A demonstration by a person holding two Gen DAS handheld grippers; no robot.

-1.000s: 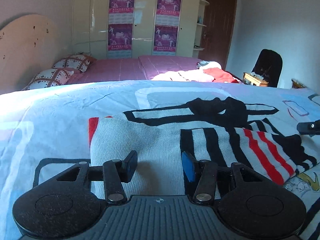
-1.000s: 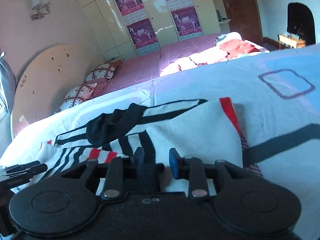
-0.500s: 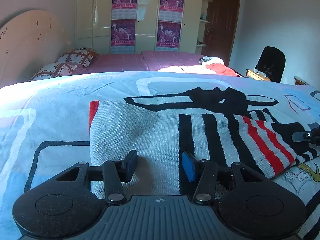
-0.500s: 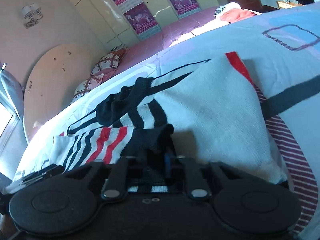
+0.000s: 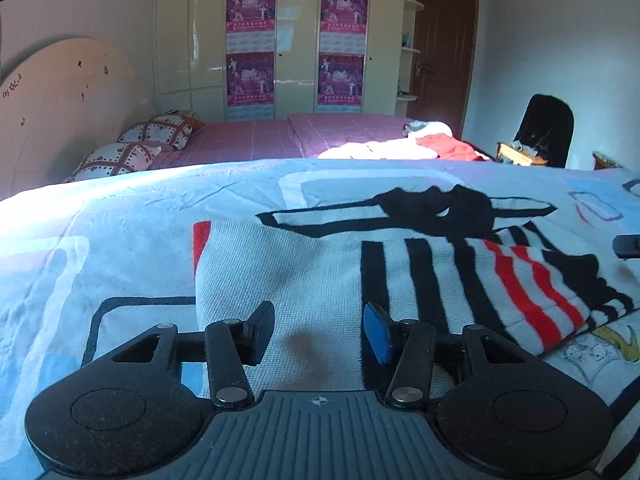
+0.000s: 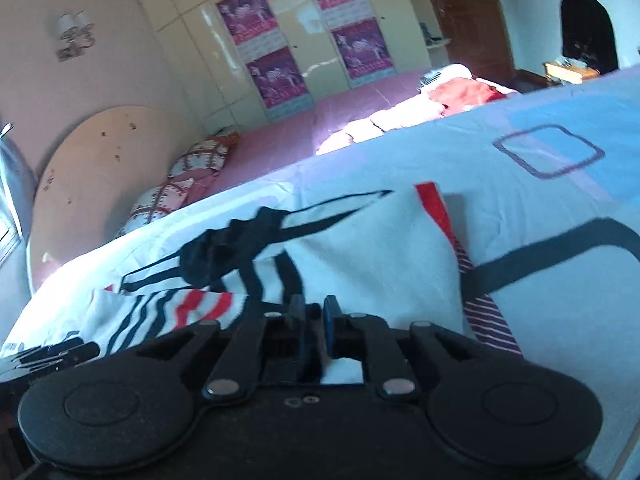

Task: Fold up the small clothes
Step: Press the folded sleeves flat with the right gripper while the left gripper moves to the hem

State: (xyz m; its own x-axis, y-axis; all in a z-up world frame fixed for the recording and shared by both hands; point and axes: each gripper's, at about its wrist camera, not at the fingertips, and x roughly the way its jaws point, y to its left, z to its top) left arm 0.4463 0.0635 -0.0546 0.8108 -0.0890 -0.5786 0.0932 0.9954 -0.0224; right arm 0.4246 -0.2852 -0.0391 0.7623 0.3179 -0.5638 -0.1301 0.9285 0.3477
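Observation:
A white knit sweater with black and red stripes lies on the blue-and-white bedspread. One striped sleeve is folded across its right side. My left gripper is open, its fingers hovering over the sweater's white near edge. In the right wrist view the same sweater lies ahead, and my right gripper is shut on the sweater's dark near edge, with the striped sleeve to its left.
Beyond the bedspread lies a pink bed with patterned pillows and a pile of clothes. A wardrobe with posters stands behind. A black chair is at the right. The right gripper's tip shows at the left view's right edge.
My right gripper closed on the sweater's near edge and tilted while holding it. My left gripper stayed open and shifted only slightly over the sweater.

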